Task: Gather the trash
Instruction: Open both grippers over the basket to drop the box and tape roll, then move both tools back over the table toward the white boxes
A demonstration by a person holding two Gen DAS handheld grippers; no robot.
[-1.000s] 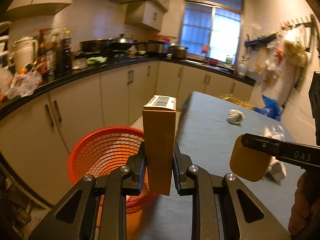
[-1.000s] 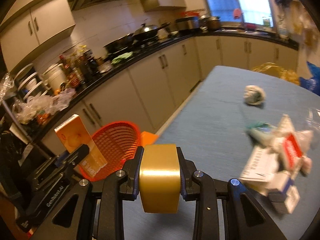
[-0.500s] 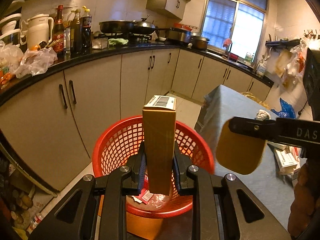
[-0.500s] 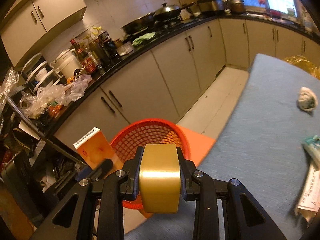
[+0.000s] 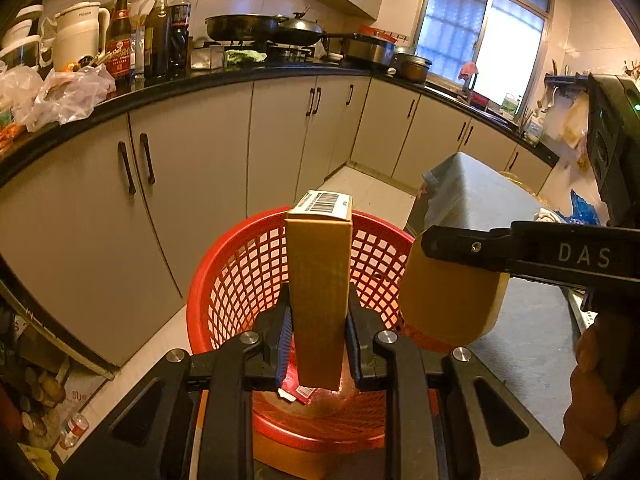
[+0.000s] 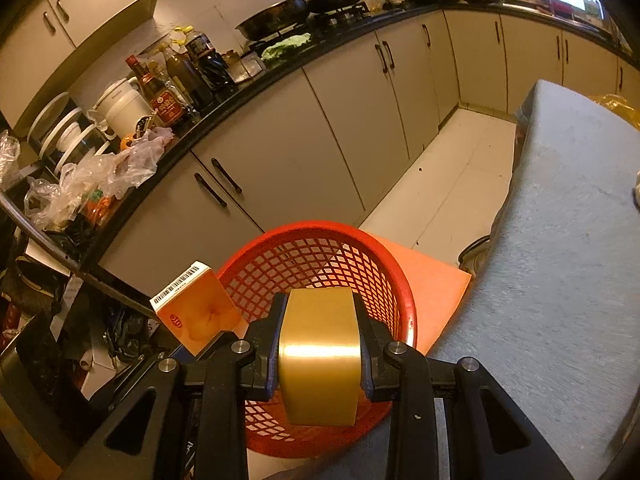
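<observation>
My left gripper (image 5: 318, 340) is shut on a tall brown carton with a barcode (image 5: 320, 276) and holds it upright over the red mesh basket (image 5: 224, 276). My right gripper (image 6: 318, 354) is shut on a gold tape roll (image 6: 318, 354) and holds it above the same basket (image 6: 372, 248). The roll also shows at the right of the left wrist view (image 5: 448, 304). The carton shows at the basket's left rim in the right wrist view (image 6: 196, 316). Some wrappers (image 5: 298, 392) lie in the basket.
The basket stands on an orange stool (image 6: 436, 284) beside the grey-clothed table (image 6: 560, 264). Beige cabinets (image 5: 200, 152) under a black counter with bottles, a kettle and pans run along the left. White tiled floor (image 6: 452, 184) lies between cabinets and table.
Both grippers have swung left from over the table to above the red basket, each still holding its object. The table's trash pile has left the right wrist view.
</observation>
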